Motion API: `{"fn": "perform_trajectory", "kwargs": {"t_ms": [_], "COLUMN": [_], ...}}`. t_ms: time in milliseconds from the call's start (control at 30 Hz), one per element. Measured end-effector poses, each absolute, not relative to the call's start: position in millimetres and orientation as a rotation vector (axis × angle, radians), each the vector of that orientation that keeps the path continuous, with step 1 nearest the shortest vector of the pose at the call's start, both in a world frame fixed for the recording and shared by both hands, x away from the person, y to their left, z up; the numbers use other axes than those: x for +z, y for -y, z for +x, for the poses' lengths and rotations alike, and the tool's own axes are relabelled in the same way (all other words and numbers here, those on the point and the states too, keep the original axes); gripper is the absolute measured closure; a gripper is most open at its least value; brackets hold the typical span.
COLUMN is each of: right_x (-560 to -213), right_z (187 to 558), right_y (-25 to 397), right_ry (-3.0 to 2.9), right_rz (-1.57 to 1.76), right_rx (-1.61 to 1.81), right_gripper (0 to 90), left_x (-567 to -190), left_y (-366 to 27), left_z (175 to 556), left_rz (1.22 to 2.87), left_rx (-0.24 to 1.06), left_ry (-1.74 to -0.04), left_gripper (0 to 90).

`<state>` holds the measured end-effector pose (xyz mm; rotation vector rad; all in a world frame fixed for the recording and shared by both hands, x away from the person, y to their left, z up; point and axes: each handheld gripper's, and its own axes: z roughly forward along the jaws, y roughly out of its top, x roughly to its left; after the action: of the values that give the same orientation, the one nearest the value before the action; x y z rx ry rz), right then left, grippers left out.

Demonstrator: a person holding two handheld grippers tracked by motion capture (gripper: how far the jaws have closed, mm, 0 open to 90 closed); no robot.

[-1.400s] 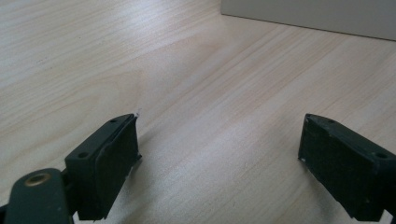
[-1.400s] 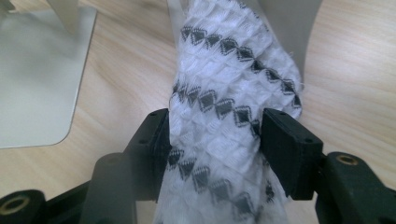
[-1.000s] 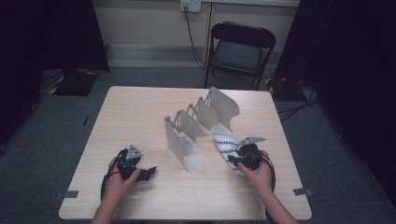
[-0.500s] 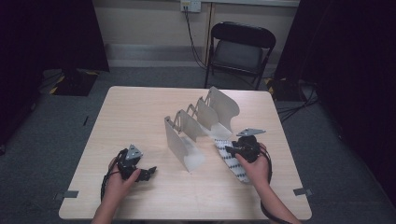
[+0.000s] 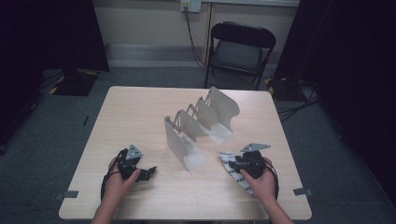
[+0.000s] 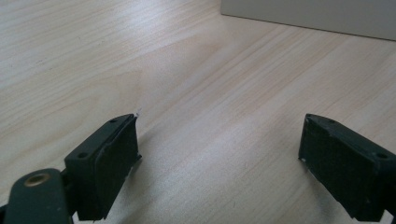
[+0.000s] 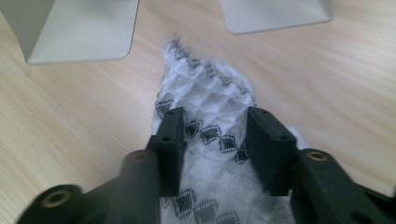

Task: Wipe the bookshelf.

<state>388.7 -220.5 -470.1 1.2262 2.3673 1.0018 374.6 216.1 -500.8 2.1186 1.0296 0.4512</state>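
The right tool (image 5: 242,163) sits at about 4 o'clock on the tabletop (image 5: 140,112), lowered over a white cloth (image 5: 232,166) with a black diamond pattern. In the right gripper view its jaws stand on either side of a ridge of the cloth (image 7: 208,107), partly closed, but I cannot tell whether they already pinch the fabric or only bracket it. The cloth lies flat, its long axis running from roughly 11 o'clock toward 5 o'clock as seen from above, its narrow tip pointing at the foot of the nearest divider of the metal file rack (image 5: 198,126). So the cloth extends straight ahead of the right tool, along the line of its jaws; this hand is by far the nearer.

The left tool (image 5: 145,173) rests low at about 8 o'clock, well apart from the cloth, its jaws spread wide over bare wood with nothing between them.

The rack stands between the two hands, at the centre, its base plates (image 7: 79,32) just beyond the cloth's tip. My judgement: any lift toward the slots must clear those upright dividers. A folding chair (image 5: 238,46) stands beyond the far edge at 12 o'clock.
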Motion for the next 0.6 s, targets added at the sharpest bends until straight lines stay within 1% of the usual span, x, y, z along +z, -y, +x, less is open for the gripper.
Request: {"fn": "perform_trajectory", "kwargs": {"t_ms": [100,167,400,500,600], "right_x": [-457,-447,-422,-416,-411], "right_z": [401,414,467,481,491], "right_y": [225,225,220,216,212], "right_ry": [-2.303,-2.271,-2.174,-2.154,-2.142], "right_rz": [1.254,1.249,1.274,1.268,1.264], "right_rx": [1.053,1.048,1.033,1.016,1.015], "right_gripper": [49.0,47.8,47.8,48.7,51.6], "left_x": [-501,-501,-501,-501,-501], "left_y": [-216,-216,-216,-216,-216], "left_z": [375,375,374,374,374], "left_rz": [2.119,2.119,2.119,2.119,2.119], "left_rx": [0.452,0.451,0.453,0.452,0.452], "left_ry": [-1.029,-1.029,-1.029,-1.030,-1.029], "left_gripper": [11.8,11.8,11.9,12.0,12.0]}}
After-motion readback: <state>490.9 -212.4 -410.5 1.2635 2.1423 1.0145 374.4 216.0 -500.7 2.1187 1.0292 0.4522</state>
